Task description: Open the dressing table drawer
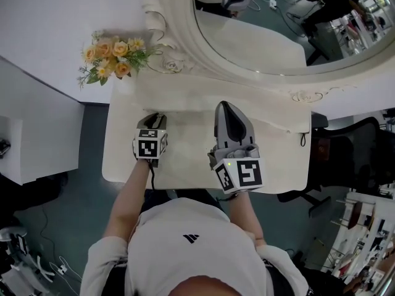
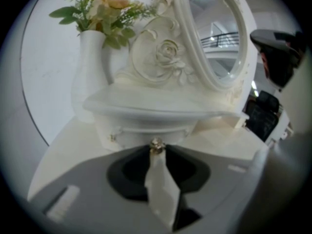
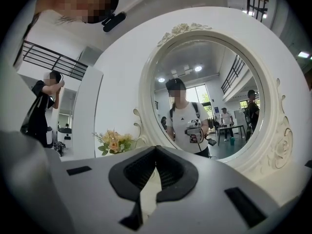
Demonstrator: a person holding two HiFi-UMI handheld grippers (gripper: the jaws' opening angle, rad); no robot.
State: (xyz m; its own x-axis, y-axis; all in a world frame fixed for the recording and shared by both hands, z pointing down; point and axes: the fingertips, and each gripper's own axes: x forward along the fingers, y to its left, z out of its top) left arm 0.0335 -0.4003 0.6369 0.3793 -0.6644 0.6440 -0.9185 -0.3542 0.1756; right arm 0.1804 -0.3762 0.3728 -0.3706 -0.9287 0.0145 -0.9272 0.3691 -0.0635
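The white dressing table (image 1: pixel 185 165) carries a raised shelf (image 2: pixel 146 104) under its oval mirror (image 1: pixel 278 23). Below that shelf sits a small white drawer (image 2: pixel 141 130) with a little metal knob (image 2: pixel 156 144). My left gripper (image 2: pixel 156 150) points down at the drawer front, and its two tips are pinched on the knob. From the head view the left gripper (image 1: pixel 152 119) lies at the shelf's left end and hides the drawer. My right gripper (image 1: pixel 228 108) hovers over the table's middle, aimed level at the mirror; its jaws (image 3: pixel 156 149) meet at the tips with nothing between them.
A white vase (image 2: pixel 90 72) of orange and yellow flowers (image 1: pixel 114 57) stands on the shelf's left end, close beside the drawer. A black office chair (image 1: pixel 352 159) is right of the table, and a white cabinet (image 1: pixel 37 134) is left. People show in the mirror.
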